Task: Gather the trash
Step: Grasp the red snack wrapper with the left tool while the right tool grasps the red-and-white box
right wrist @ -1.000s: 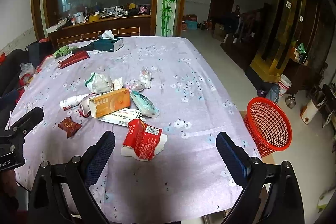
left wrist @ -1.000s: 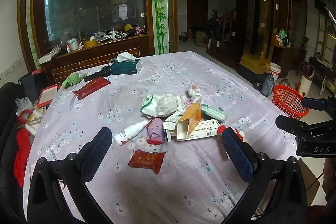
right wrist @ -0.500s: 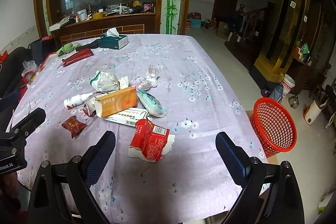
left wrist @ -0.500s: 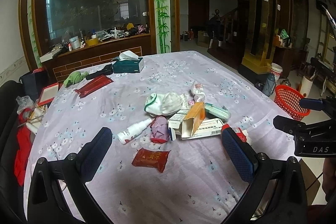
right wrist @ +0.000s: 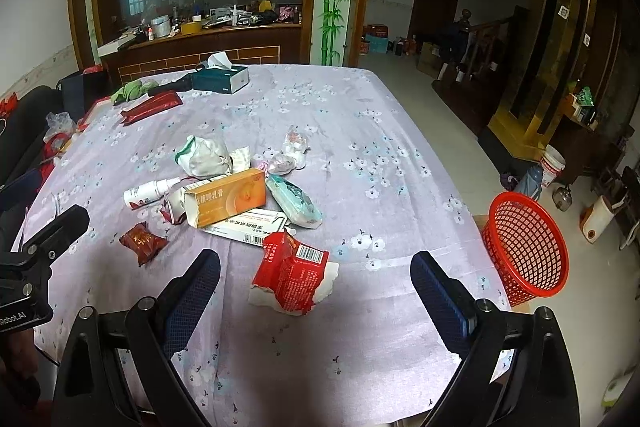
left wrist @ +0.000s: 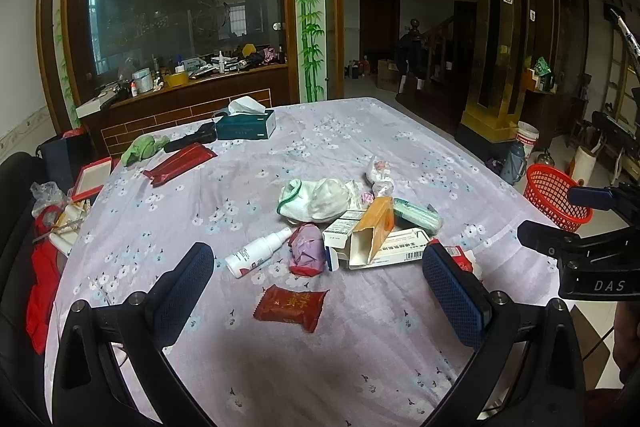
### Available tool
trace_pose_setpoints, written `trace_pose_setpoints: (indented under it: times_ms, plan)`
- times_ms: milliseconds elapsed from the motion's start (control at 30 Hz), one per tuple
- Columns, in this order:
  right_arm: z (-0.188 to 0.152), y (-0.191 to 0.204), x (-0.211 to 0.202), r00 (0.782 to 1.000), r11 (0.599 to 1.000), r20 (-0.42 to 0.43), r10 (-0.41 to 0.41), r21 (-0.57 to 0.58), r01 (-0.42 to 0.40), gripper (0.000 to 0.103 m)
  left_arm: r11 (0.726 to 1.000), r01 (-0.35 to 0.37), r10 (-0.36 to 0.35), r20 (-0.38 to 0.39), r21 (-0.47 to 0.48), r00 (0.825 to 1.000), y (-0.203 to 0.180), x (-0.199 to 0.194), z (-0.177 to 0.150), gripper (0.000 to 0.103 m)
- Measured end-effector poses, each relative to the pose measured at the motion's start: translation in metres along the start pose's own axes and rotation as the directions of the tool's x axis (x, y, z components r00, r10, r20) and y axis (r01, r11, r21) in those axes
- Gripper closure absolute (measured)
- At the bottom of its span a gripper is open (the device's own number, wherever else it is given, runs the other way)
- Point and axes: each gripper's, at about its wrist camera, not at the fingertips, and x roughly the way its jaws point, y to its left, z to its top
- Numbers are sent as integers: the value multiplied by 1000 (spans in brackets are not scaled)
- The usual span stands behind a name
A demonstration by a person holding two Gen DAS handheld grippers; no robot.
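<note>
Trash lies in a loose pile on the lilac flowered tablecloth point(left wrist: 360, 355): a dark red snack wrapper point(left wrist: 291, 306), a white spray bottle point(left wrist: 258, 257), an orange carton point(right wrist: 226, 201), a white face mask point(left wrist: 316, 202) and a teal wipes pack point(right wrist: 294, 201). A torn red packet point(right wrist: 292, 277) on white paper lies just ahead of my right gripper point(right wrist: 316, 293), which is open and empty. My left gripper point(left wrist: 318, 285) hangs open above the red wrapper, holding nothing. A red mesh basket point(right wrist: 526, 245) stands on the floor beyond the table's right edge.
At the far end of the table sit a teal tissue box point(left wrist: 246, 125), a green cloth point(left wrist: 144, 148) and a long red pouch point(left wrist: 180, 165). A dark chair point(left wrist: 16, 227) with red fabric stands at the left edge. A cluttered wooden counter point(right wrist: 200, 39) lies behind.
Both grippers have drifted slightly forward and nearer the trash pile, so the items appear a little lower and larger. Both stay open. Nothing on the table has moved.
</note>
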Motion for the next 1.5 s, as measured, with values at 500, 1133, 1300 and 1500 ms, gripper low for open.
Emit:
trace_pose_setpoints:
  times_ms: [500,1133,1300,1500]
  plan:
    - [-11,-17,40,979,983,-162,120,161,-93,18,989,-26,4,-151,-144,989,48,34,-16,0]
    - [-13,-2,92,927,962,-285,242,194,-191,37,932,41,-200,-417,-360,887,79,126,-45,33]
    - [-4,16,115,922,972,-318,220,150,-181,37,933,64,-231,-451,-355,862,72,144,-48,33]
    - [-8,28,148,905,991,-406,126,94,-96,76,955,70,-200,-454,-288,868,56,149,-51,41]
